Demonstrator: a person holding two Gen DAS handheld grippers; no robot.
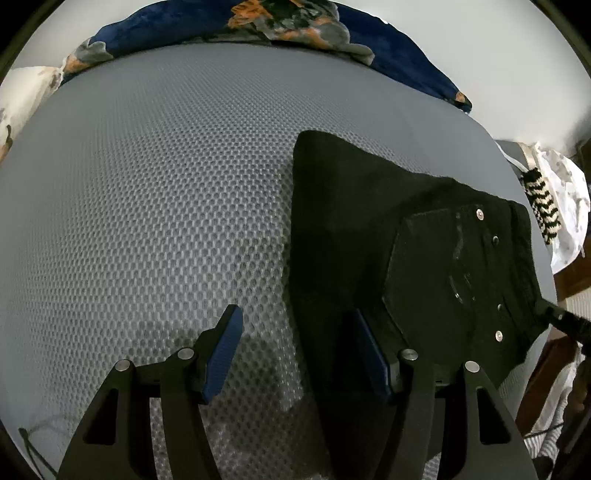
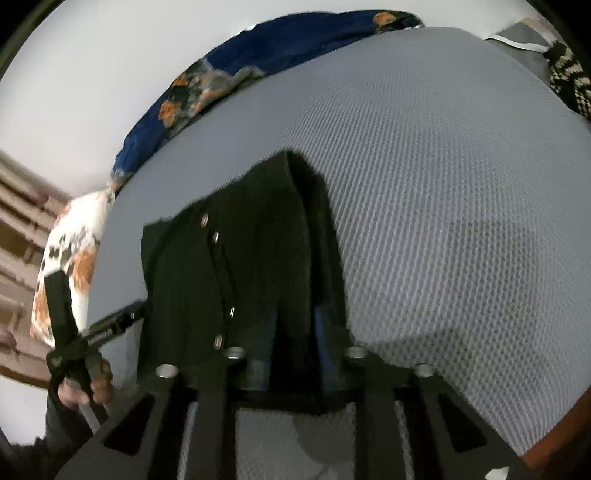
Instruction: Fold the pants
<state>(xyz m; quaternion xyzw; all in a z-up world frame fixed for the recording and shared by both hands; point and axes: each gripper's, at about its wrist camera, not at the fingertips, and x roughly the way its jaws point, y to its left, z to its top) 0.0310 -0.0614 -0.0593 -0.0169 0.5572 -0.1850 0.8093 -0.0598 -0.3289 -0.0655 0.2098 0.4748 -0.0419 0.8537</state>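
Black pants (image 1: 373,236) lie folded on the grey mesh mattress (image 1: 147,206), with rivets and a back pocket (image 1: 436,269) facing up. My left gripper (image 1: 295,350) is open just above the pants' left edge; its right finger is over the fabric and its left finger over bare mattress. In the right wrist view the pants (image 2: 236,266) hang folded in my right gripper (image 2: 295,332), which is shut on a fold of the fabric. The other gripper (image 2: 107,328), held by a hand, shows at the left of that view.
A blue floral blanket (image 1: 295,26) lies along the mattress's far edge. A white floral pillow (image 2: 74,258) sits at one corner. A black-and-white knitted piece (image 1: 543,210) and white cloth lie beyond the right edge. A wooden bed frame (image 2: 546,439) borders the mattress.
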